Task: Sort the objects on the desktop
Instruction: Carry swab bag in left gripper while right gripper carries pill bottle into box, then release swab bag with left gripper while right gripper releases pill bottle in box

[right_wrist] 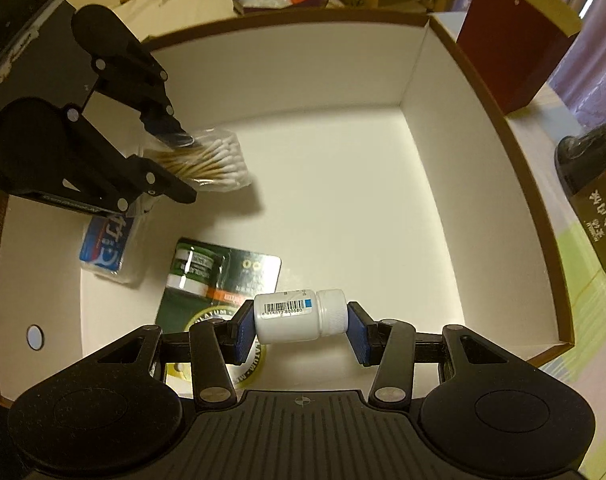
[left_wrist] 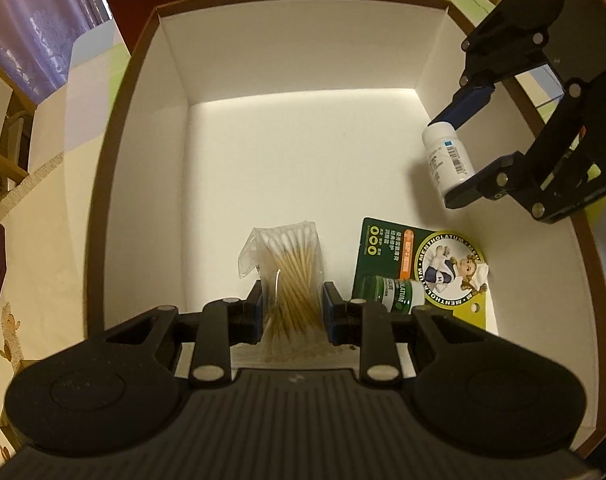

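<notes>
Holding both loads above the white floor of the brown-rimmed box (left_wrist: 303, 184): left gripper (left_wrist: 291, 308) clamped on a crinkly clear bag of cotton swabs (left_wrist: 289, 276), right gripper (right_wrist: 301, 326) pinched end to end on a smooth white pill bottle (right_wrist: 299, 314). Best lowered close to bare floor, clear of the glossy green Mentholatum card (left_wrist: 419, 268) and blue packet (right_wrist: 105, 248), then released gently, since round bottle likely to roll

White bottle (right_wrist: 299, 315) with barcode, green Mentholatum card (left_wrist: 419, 268), brown-rimmed white box (left_wrist: 303, 60)
</notes>
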